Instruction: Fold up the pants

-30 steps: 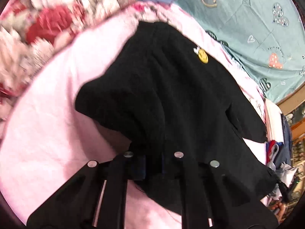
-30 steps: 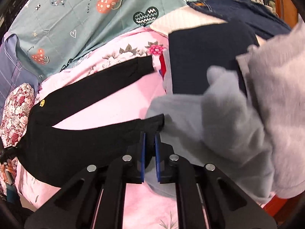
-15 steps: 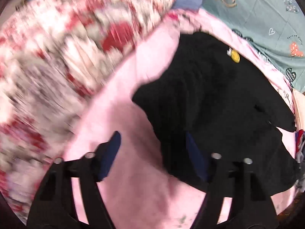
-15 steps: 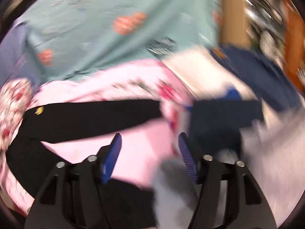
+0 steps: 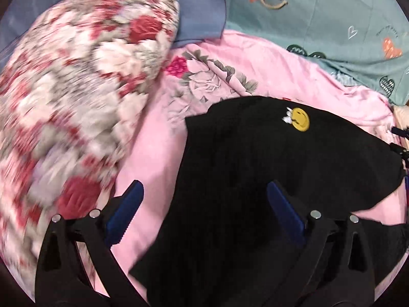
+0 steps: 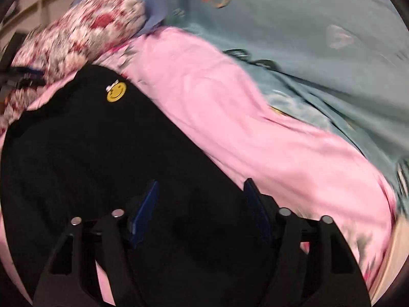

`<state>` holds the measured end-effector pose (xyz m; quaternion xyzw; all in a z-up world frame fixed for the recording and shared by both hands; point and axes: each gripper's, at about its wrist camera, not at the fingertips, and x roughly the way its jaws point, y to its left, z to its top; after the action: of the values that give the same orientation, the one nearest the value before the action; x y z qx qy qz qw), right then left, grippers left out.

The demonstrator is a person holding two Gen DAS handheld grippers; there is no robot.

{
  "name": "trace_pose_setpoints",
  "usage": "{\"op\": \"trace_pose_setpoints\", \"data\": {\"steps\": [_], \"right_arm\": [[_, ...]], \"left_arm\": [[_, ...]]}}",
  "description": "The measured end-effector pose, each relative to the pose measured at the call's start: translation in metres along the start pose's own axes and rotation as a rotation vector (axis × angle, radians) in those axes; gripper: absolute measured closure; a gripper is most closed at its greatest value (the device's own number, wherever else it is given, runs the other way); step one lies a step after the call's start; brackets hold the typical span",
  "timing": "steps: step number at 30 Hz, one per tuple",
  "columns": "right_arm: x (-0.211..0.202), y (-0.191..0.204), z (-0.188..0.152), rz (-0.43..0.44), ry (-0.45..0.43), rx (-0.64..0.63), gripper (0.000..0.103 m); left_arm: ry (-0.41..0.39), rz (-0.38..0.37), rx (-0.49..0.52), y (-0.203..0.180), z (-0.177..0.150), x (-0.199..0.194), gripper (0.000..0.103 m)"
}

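- so around your work area you've got a big floral quilt (image 5: 76,89) bunched up on the left in the left wrist view, red and cream roses, puffy and kind of blurred, sitting right beside the pants' edge
- behind that there's a flat blue-grey cloth (image 5: 199,5) and a teal sheet (image 5: 332,25) printed with hearts and a smiley, running along the far side, well apart from both grippers
- everything sits on a pink bedsheet (image 5: 268,69) with a grey-and-magenta flower print near the quilt, smooth with a few soft creases
- the black pants (image 5: 255,174) are lying on that pink sheet, right under both of your grippers; matte, soft-looking knit, basically no visible texture since it's so dark
- there's a round yellow smiley patch (image 5: 300,119) on them with a small white bit next to it, toward the far end
- long axis in the right wrist view runs diagonally, from upper left by the quilt down to lower right, with one straight edge against the pink; can't tell for sure which end is the waist
- your left gripper (image 5: 204,204) has its blue-padded fingers spread wide, one over pink sheet, one over the pants, holding nothing
- your right gripper (image 6: 202,204) is also spread apart, both fingers over black fabric, nothing clamped; that view is motion-blurred
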<state>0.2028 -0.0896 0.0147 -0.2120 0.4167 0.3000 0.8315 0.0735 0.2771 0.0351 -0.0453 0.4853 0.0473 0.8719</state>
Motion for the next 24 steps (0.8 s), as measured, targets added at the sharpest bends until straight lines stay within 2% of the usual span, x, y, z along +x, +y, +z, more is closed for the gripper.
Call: {"op": "trace_pose_setpoints", "data": {"steps": [2, 5, 6, 9, 11, 13, 16, 20, 23, 24], "right_arm": [[0.02, 0.007, 0.015, 0.011, 0.021, -0.048, 0.042], [0.045, 0.002, 0.029, 0.042, 0.049, -0.045, 0.053], [0.051, -0.002, 0.031, 0.055, 0.062, -0.035, 0.064], [0.06, -0.006, 0.032, 0.066, 0.088, -0.044, 0.074], [0.061, -0.006, 0.03, 0.078, 0.092, -0.055, 0.076], [0.051, -0.005, 0.03, 0.065, 0.056, -0.061, 0.076], [0.036, -0.005, 0.028, 0.109, 0.015, -0.065, 0.076], [0.049, -0.003, 0.019, 0.079, 0.106, -0.126, 0.076], [0.057, -0.01, 0.014, 0.084, 0.121, -0.127, 0.074], [0.06, -0.013, 0.014, 0.074, 0.113, -0.132, 0.068]], "left_arm": [[0.016, -0.023, 0.011, 0.002, 0.015, 0.02, 0.004], [0.012, -0.024, 0.011, 0.008, 0.028, 0.039, 0.004], [0.01, -0.016, 0.008, 0.009, 0.032, 0.045, 0.004], [-0.004, -0.004, -0.017, 0.017, 0.042, 0.061, 0.004], [0.001, -0.042, -0.034, 0.023, 0.047, 0.07, 0.004], [0.0, -0.067, -0.029, 0.023, 0.05, 0.075, 0.004], [-0.007, -0.078, -0.03, 0.022, 0.051, 0.081, 0.004], [0.006, -0.117, -0.039, 0.023, 0.048, 0.088, 0.004], [0.025, -0.114, -0.027, 0.019, 0.046, 0.095, 0.004], [0.018, -0.114, -0.017, 0.017, 0.046, 0.095, 0.004]]}}
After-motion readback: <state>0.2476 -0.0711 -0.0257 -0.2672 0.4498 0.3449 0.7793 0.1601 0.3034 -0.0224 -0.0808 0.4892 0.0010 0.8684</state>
